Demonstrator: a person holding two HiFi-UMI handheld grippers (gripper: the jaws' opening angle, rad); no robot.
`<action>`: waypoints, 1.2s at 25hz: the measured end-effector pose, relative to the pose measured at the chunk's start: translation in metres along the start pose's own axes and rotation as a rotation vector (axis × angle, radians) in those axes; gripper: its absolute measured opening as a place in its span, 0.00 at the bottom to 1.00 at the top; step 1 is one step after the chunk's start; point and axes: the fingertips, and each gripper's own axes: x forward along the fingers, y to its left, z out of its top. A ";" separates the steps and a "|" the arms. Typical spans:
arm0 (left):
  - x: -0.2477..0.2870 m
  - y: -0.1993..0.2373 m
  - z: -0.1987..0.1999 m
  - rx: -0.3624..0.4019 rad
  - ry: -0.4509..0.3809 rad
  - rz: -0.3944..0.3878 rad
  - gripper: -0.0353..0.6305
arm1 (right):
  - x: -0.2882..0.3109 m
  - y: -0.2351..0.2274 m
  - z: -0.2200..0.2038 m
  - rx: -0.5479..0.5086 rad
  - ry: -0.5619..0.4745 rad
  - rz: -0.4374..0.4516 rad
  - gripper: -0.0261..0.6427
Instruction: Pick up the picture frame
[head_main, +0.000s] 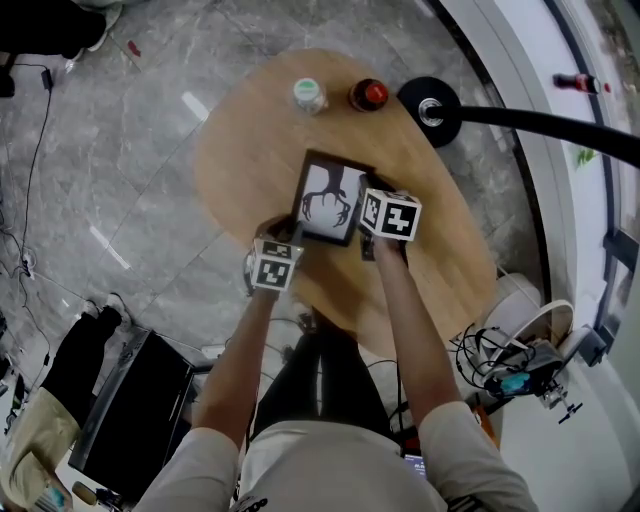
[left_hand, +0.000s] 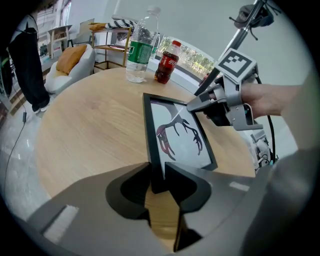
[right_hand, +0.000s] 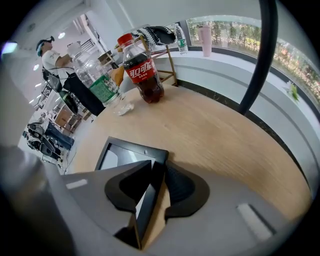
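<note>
The picture frame (head_main: 328, 195) is black with a dark antler drawing on white, and it rests on the round wooden table (head_main: 250, 140). My left gripper (head_main: 292, 234) grips its near left corner; in the left gripper view the jaws (left_hand: 157, 175) pinch the black edge (left_hand: 152, 145). At the frame's right edge is my right gripper (head_main: 362, 215), also visible in the left gripper view (left_hand: 192, 105). Seen from the right gripper view, its jaws (right_hand: 159, 172) press on the black rim (right_hand: 127, 152). Whether the frame has left the tabletop I cannot tell.
A water bottle (head_main: 309, 95) and a cola bottle (head_main: 369, 95) stand at the table's far edge beyond the frame. A black round base with a curved pole (head_main: 430, 110) sits at the far right. A person stands in the background of the right gripper view (right_hand: 47, 57).
</note>
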 end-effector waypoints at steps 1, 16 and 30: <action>0.000 0.000 -0.001 0.001 0.009 0.000 0.21 | 0.000 0.001 -0.001 -0.011 -0.002 -0.005 0.18; -0.058 -0.014 -0.009 -0.041 -0.050 0.036 0.17 | -0.067 0.033 -0.005 -0.031 -0.067 0.000 0.17; -0.167 -0.053 -0.034 -0.062 -0.205 0.072 0.17 | -0.194 0.099 -0.023 -0.140 -0.203 0.026 0.17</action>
